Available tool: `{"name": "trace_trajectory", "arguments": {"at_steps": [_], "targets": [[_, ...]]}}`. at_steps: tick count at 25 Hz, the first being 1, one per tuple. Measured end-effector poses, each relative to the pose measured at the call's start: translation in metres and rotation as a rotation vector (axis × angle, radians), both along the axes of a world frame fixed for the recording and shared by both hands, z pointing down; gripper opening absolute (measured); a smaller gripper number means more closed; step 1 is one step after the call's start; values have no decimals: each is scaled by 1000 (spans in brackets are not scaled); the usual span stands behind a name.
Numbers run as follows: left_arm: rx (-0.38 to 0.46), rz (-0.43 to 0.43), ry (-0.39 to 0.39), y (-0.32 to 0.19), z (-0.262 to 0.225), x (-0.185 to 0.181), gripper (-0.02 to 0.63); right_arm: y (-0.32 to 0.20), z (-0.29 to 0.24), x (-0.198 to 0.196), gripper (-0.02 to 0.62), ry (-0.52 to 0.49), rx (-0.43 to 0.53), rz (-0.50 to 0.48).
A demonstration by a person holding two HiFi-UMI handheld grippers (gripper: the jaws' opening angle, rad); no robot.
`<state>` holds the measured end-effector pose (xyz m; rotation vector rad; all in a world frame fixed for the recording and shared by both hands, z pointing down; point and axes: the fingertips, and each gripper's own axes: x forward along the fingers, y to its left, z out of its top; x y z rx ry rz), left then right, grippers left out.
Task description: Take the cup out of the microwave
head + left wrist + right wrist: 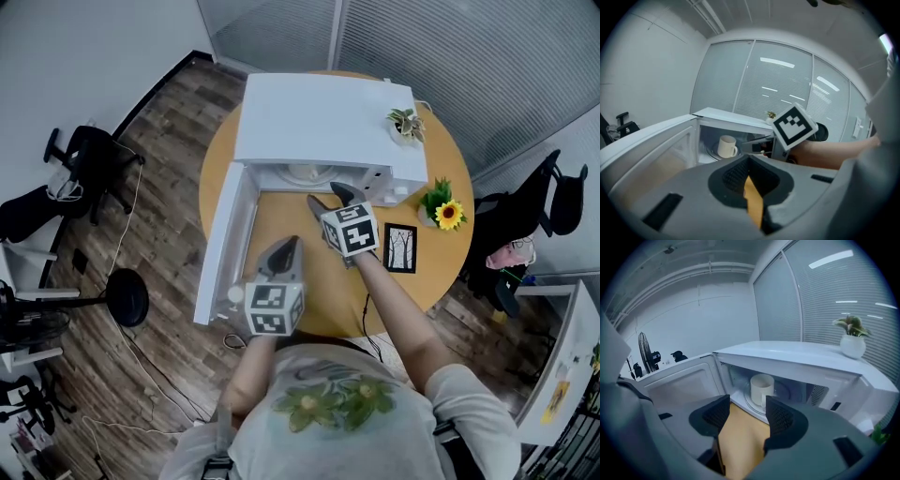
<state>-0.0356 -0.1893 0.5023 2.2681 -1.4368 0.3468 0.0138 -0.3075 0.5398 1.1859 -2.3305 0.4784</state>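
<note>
A white microwave point(323, 117) stands on the round wooden table point(281, 211) with its door point(225, 239) swung open to the left. A cream cup point(761, 389) sits upright on the glass turntable inside, handle toward me; it also shows as the cup point(726, 146) in the left gripper view. My right gripper point(331, 197) is open just in front of the microwave's opening, and the cup lies ahead between its jaws, untouched. My left gripper point(284, 247) hangs farther back over the table, shut and holding nothing.
A small potted plant point(406, 124) stands on the microwave's top right corner. A sunflower pot point(442, 208) and a framed picture point(400, 247) sit on the table to the right. Office chairs point(84, 169) and a floor fan point(122, 297) stand on the floor around.
</note>
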Motion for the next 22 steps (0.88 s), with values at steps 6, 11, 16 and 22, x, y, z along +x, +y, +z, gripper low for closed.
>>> {"name": "trace_trajectory", "arguments": {"at_steps": [6, 11, 16, 22], "targets": [[-33, 18, 4, -13, 12, -3, 4, -33, 38, -7, 252, 90, -57, -14], [-53, 31, 8, -22, 20, -6, 3, -54, 62, -14, 252, 156, -85, -26], [-72, 44, 8, -28, 28, -6, 3, -71, 81, -16, 242, 199, -109, -13], [-87, 55, 8, -33, 35, -8, 3, -90, 98, -14, 184, 249, -113, 11]]}}
